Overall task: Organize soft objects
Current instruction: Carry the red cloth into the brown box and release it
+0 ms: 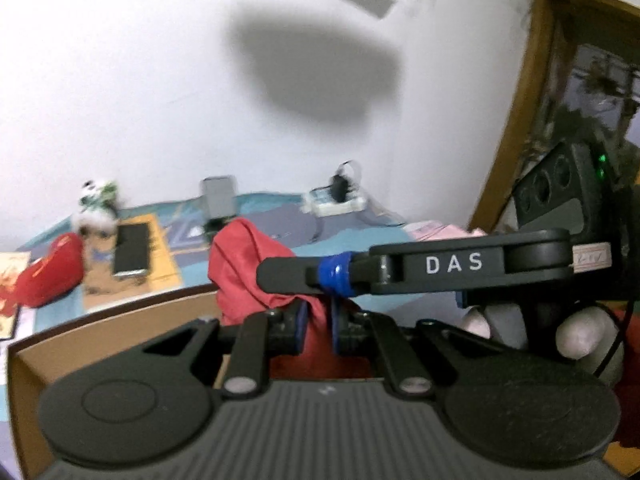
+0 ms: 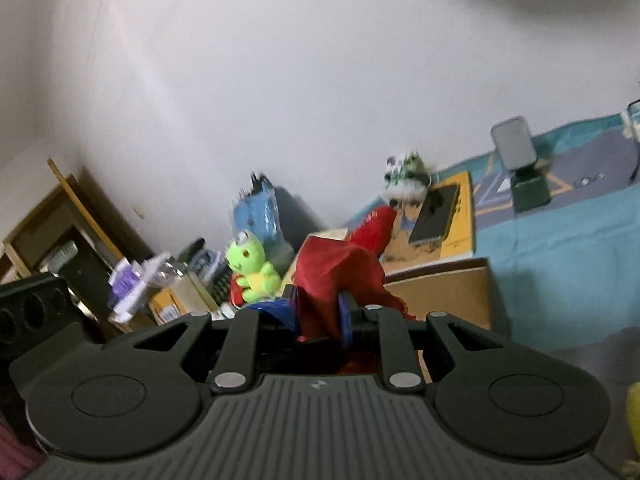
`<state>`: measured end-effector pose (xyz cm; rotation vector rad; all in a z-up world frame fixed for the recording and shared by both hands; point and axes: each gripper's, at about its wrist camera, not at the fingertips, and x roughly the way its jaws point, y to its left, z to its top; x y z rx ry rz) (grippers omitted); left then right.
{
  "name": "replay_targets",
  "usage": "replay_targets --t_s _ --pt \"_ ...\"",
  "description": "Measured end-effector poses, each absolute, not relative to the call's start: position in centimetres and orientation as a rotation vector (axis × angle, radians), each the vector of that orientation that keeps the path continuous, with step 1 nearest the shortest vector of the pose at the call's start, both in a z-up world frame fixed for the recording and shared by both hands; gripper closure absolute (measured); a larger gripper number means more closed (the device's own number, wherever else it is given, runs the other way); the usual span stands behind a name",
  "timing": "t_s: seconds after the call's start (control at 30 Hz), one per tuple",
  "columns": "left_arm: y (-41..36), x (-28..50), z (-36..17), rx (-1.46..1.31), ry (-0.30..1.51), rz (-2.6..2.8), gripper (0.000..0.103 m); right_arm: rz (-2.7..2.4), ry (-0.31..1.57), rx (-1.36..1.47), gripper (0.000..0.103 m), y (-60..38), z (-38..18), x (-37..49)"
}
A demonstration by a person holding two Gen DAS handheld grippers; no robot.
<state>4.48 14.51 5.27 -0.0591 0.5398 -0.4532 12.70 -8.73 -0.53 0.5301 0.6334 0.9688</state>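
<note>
Both grippers have hold of the same red cloth (image 1: 240, 268), and it hangs in the air just above the open cardboard box (image 1: 120, 320). That box is the thing to steer by. The left gripper (image 1: 318, 330) is clamped tight, with a fold of red pinched between its blue pads. The right gripper (image 2: 320, 316) is closed on another bunch of the cloth (image 2: 340, 280), which spills up and over its fingers.

In the left wrist view the right gripper's finger (image 1: 320, 276) lies crosswise just past the left one's tips, so the 2 grips sit close together, nearly touching. The cloth is gathered into a lump between them, not stretched out, and I can make out no clear long axis in it.

What the next move turns on, I'd say, is that the box lies directly under and slightly beyond both tools, its near wall (image 2: 440, 292) just below the hanging fabric. Neither hand looks nearer to it than the other.

Beyond the box, on the teal bedspread (image 2: 560, 260), lie a red plush (image 1: 52, 276), a dark phone (image 1: 132, 252) and a small green-and-white toy (image 1: 96, 196). To the box's left in the right wrist view sits a green frog plush (image 2: 252, 272), well apart from the cloth.

If the cloth is to go in, both hands probably need to sink together.
</note>
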Motion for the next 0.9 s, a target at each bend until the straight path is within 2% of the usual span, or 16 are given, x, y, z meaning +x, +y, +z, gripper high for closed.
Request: replay_targets --t_s 0.23,0.5,0.73,0.9 --pt "19.0 8.2 0.2 -0.124 0.7 -0.418 0.099 0.903 0.757 0.439 0.102 -3.2 -4.0 13.3" --pt "21.0 11.3 -5.4 -0.197 0.927 -0.419 0.099 0.712 1.039 0.331 0.102 0.8 -8.2 14.9" --pt "22.5 11.1 -7.5 -0.167 1.01 -0.355 0.098 0.682 1.262 0.49 0.101 2.1 -10.9 15.8" --pt "24.7 11.3 -7.6 -0.159 1.016 -0.271 0.098 0.758 1.28 0.538 0.1 3.2 -10.6 14.9"
